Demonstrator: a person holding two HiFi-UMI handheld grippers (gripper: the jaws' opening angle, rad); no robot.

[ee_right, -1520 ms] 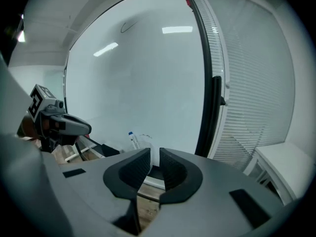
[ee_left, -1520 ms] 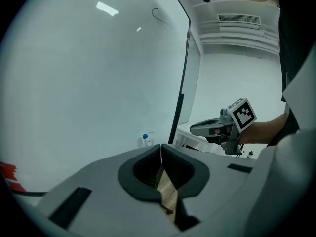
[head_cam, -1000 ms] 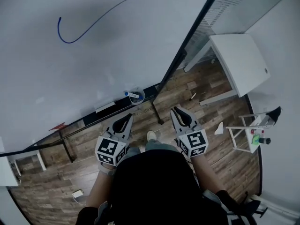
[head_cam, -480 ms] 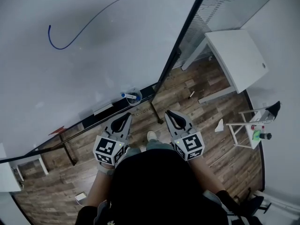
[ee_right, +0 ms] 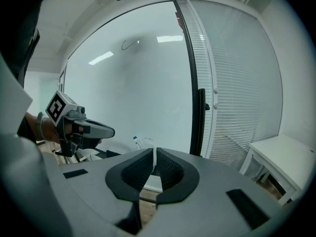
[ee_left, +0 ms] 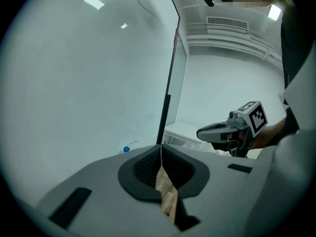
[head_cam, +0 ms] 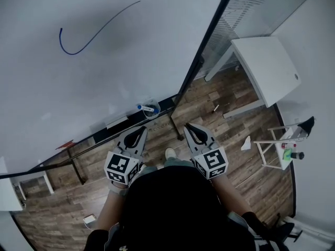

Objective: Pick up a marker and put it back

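A blue-capped marker (head_cam: pixel 148 107) lies in a clear cup (head_cam: pixel 155 104) on the ledge of the whiteboard (head_cam: pixel 115 82), ahead of both grippers. Its cap (ee_left: pixel 126 149) shows in the left gripper view, and the marker (ee_right: pixel 136 141) in the right gripper view. My left gripper (head_cam: pixel 140 129) is shut and empty, short of the ledge. My right gripper (head_cam: pixel 188 126) has just been closing; its tips (ee_right: pixel 155 153) leave only a thin slit with nothing between them. Each gripper sees the other: the right gripper (ee_left: pixel 200 134) and the left gripper (ee_right: pixel 112 131).
A blue curved line (head_cam: pixel 78 48) is drawn on the board. The board's black frame post (head_cam: pixel 196 67) stands right of the cup. A white table (head_cam: pixel 267 69) and a small stand with bottles (head_cam: pixel 285 150) are to the right, on a wood floor (head_cam: pixel 235 129).
The right gripper's jaws have narrowed from clearly apart to almost touching. Both grippers stay about where they were, in front of the ledge.
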